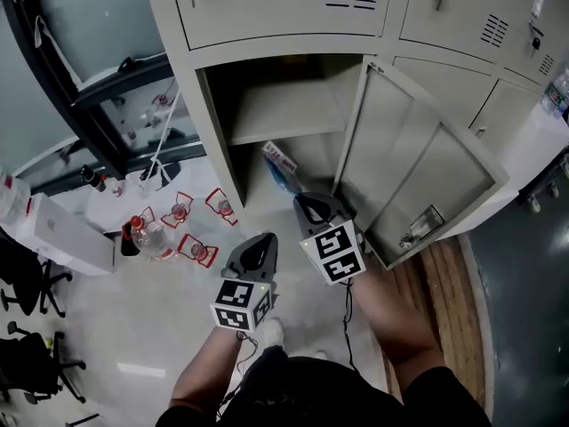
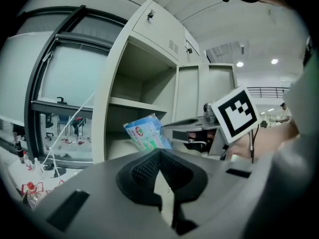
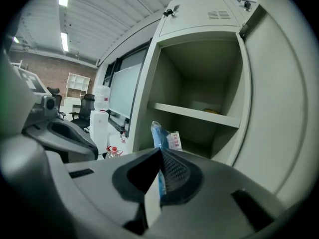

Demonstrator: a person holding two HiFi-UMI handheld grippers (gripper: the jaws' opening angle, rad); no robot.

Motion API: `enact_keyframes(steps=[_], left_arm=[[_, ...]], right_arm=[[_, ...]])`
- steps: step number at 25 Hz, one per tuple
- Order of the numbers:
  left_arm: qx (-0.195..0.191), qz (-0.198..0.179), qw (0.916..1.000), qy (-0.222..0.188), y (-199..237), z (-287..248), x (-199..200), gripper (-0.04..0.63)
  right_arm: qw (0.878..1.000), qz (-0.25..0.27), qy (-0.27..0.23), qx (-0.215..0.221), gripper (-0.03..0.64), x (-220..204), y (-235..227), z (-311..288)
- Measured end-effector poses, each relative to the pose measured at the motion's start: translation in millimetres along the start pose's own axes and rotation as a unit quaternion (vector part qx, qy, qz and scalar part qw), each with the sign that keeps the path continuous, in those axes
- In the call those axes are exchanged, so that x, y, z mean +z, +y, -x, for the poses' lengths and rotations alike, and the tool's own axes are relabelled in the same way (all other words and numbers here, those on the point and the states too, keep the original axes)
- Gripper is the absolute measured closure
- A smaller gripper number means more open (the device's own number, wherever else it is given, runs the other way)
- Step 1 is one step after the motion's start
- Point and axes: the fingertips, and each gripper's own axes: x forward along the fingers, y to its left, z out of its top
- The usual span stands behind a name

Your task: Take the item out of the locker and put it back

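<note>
The grey locker (image 1: 213,123) stands open, its door (image 1: 418,167) swung out to the right. A blue and white plastic packet (image 1: 279,163) hangs in front of the lower compartment, below the shelf (image 1: 284,109). My right gripper (image 1: 308,205) is shut on the packet's near edge. The right gripper view has the packet (image 3: 160,133) edge-on, pinched between the closed jaws of the right gripper (image 3: 159,152). My left gripper (image 1: 260,243) is lower and to the left, outside the locker, shut and empty. In the left gripper view, the packet (image 2: 147,132) sits beyond the left gripper (image 2: 159,152).
Several water bottles in red-trimmed wrap (image 1: 178,225) lie on the floor left of the locker, beside a white box (image 1: 62,234). Office chairs (image 1: 27,327) stand at the far left. A wooden floor strip (image 1: 444,283) runs under the open door. More locker doors (image 1: 462,7) continue to the right.
</note>
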Motion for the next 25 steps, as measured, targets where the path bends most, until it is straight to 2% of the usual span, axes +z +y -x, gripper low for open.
enact_keyframes(steps=[6,11,25], left_arm=[[-0.01,-0.005,0.9999,0.011,34.2,-18.9,-10.9,0.592],[-0.015,-0.002,0.9997,0.02,49.0,-26.6,-1.0,0.592],[-0.017,0.003,0.9994,0.03,84.3,-36.4,-7.9,0.591]], right_arm=[[1.0,0.007,0.024,-0.009,0.612,-20.1,-5.3,-49.4],[0.999,0.01,0.043,-0.013,0.612,-16.3,-14.0,-72.4],[0.993,0.066,0.098,-0.009,0.612,-42.6,-10.9,-132.6]])
